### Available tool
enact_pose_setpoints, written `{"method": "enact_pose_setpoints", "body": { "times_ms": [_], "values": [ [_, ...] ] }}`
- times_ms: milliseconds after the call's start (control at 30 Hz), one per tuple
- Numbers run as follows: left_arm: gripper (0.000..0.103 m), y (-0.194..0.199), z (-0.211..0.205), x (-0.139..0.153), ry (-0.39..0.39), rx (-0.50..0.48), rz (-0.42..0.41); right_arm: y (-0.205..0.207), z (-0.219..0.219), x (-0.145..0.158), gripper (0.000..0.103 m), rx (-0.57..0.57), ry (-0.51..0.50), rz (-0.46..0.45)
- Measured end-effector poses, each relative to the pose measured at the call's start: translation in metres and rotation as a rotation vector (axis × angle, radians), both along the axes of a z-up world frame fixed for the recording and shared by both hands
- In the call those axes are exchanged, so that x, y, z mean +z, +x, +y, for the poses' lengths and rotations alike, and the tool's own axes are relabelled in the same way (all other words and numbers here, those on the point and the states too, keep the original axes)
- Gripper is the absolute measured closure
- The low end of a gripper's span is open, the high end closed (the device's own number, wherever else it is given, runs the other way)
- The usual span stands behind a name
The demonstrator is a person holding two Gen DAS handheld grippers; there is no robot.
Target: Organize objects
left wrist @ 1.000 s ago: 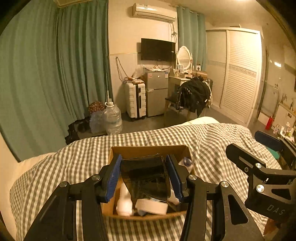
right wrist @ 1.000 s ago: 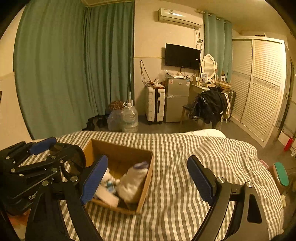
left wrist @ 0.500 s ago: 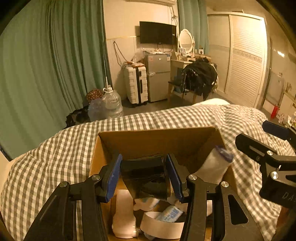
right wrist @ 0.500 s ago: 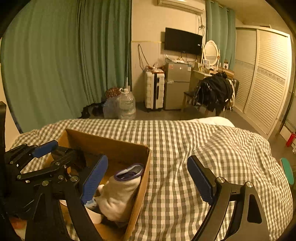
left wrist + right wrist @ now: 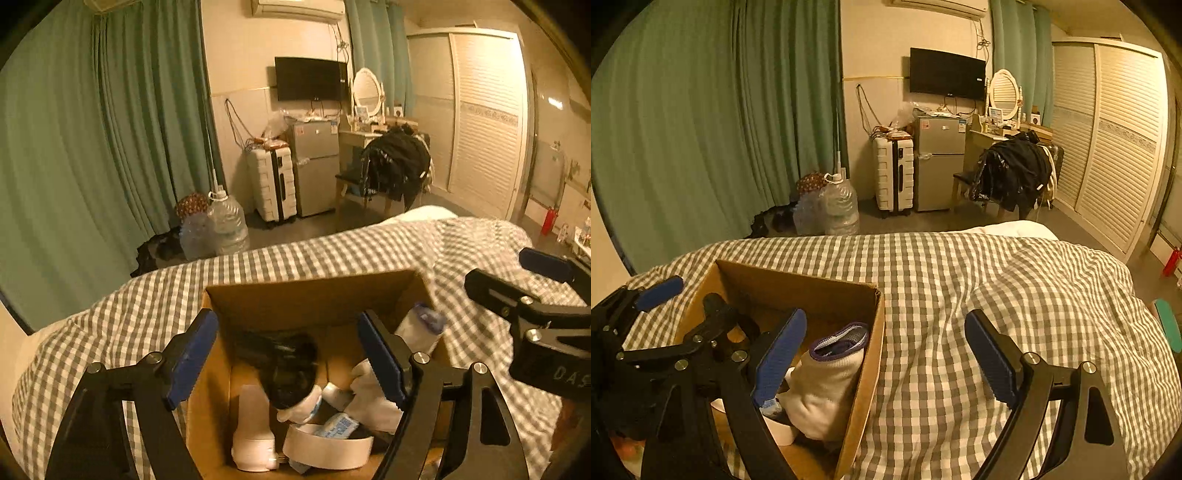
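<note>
Dropping out of my left tongs (image 5: 286, 360), the dark object (image 5: 284, 365) is now lying in the cardboard box (image 5: 314, 295) on the checked bed (image 5: 960, 277); those jaws are opening and no pad is pressing on it. I am judging this item stowed, so the next one can be fetched. My right tongs (image 5: 882, 363) are hanging wide and empty beside the box. I am counting one box, one dark object, one white sock (image 5: 827, 387), one white bottle (image 5: 253, 424) and one white band (image 5: 325, 446).
</note>
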State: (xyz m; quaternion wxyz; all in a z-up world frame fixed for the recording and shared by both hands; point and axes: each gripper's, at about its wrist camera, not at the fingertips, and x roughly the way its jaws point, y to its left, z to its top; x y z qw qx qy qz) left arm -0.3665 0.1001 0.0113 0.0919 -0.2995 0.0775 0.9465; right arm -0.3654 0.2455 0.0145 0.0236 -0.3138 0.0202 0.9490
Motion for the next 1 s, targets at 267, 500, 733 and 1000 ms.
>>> {"method": "enact_pose_setpoints", "body": {
  "times_ms": [267, 500, 733, 1000],
  "values": [
    [0.021, 0.042, -0.011, 0.060, 0.027, 0.007, 0.080, 0.039, 0.001, 0.050, 0.015, -0.016, 0.008, 0.077],
    [0.005, 0.105, -0.027, 0.123, 0.064, 0.031, 0.207, 0.103, -0.002, 0.114, 0.015, -0.013, 0.030, 0.201],
    [0.001, 0.176, -0.045, 0.175, 0.097, 0.052, 0.346, 0.175, -0.013, 0.171, 0.014, -0.006, 0.052, 0.327],
    [0.000, 0.254, -0.065, 0.183, 0.140, 0.066, 0.463, 0.266, -0.027, 0.183, 0.002, 0.026, 0.063, 0.537]
  ]
}}
